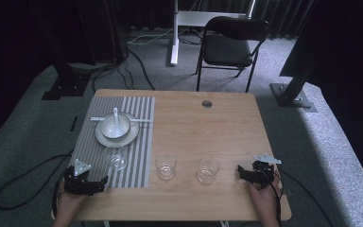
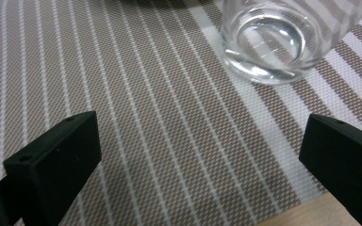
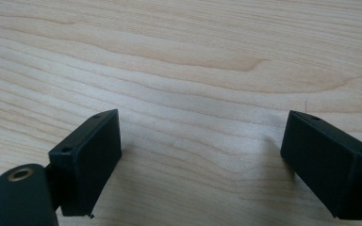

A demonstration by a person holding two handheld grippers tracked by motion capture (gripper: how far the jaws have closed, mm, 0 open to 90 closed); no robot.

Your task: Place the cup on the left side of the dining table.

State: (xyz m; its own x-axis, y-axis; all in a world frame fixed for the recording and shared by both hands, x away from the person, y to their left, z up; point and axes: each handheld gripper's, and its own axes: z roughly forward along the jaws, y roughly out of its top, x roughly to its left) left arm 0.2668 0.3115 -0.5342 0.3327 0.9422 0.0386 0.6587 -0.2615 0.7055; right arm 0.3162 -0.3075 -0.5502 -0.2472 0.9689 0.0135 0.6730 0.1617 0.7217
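A clear glass [image 1: 116, 158] stands on the grey striped placemat [image 1: 139, 142], and in the left gripper view the same glass [image 2: 273, 40] sits up and to the right of the jaws. My left gripper [image 1: 103, 183] [image 2: 198, 155] hovers open over the placemat's [image 2: 146, 94] near edge, holding nothing. Two more clear glasses [image 1: 165, 165] [image 1: 208, 170] stand on the bare wood. Right of them my right gripper [image 1: 241, 171] [image 3: 202, 155] is open over plain tabletop [image 3: 193, 61], jaws pointing toward the nearer glass.
A white plate [image 1: 105, 138] with a bowl [image 1: 115, 125] and spoon in it rests farther back on the placemat. A cable hole [image 1: 207, 103] sits near the table's far edge. A black folding chair [image 1: 234, 40] stands beyond the table.
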